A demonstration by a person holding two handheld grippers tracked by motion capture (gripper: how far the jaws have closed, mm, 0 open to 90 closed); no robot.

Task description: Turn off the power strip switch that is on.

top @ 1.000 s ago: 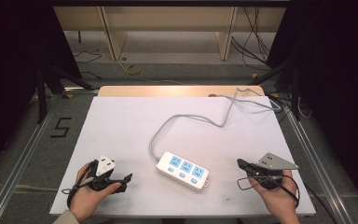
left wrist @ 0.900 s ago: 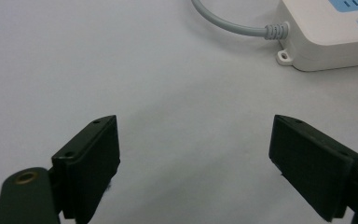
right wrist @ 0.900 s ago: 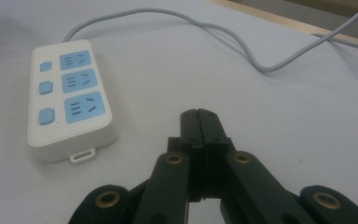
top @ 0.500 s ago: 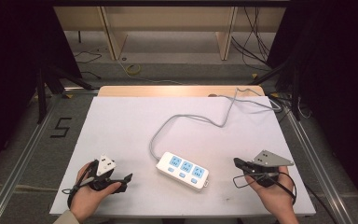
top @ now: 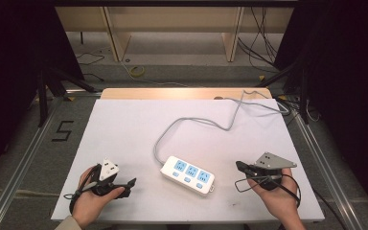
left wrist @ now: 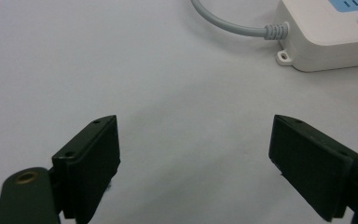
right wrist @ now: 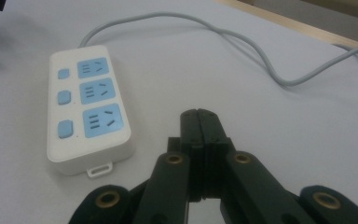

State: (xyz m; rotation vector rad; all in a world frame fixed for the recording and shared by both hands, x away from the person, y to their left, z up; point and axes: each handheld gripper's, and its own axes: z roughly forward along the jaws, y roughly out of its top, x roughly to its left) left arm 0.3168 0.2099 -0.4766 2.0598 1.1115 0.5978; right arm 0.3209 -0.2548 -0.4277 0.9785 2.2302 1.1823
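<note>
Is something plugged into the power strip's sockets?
No, the right gripper view shows the power strip with all three blue sockets bare and only its own grey cable leading away.

The power strip [top: 187, 174] has a smooth white plastic shell with a slight sheen, and its sockets and buttons are matt pale-blue plastic. Its cord [top: 199, 123] looks like smooth grey rubbery plastic, ribbed where it enters the shell. The table [top: 124, 129] carries a matt white sheet, smooth and paper-like, with a bare light wood edge at the far side. The jaws of the left gripper [left wrist: 196, 168] and the right gripper [right wrist: 199, 119] are matt black plastic with brass-coloured metal rivets.
</note>
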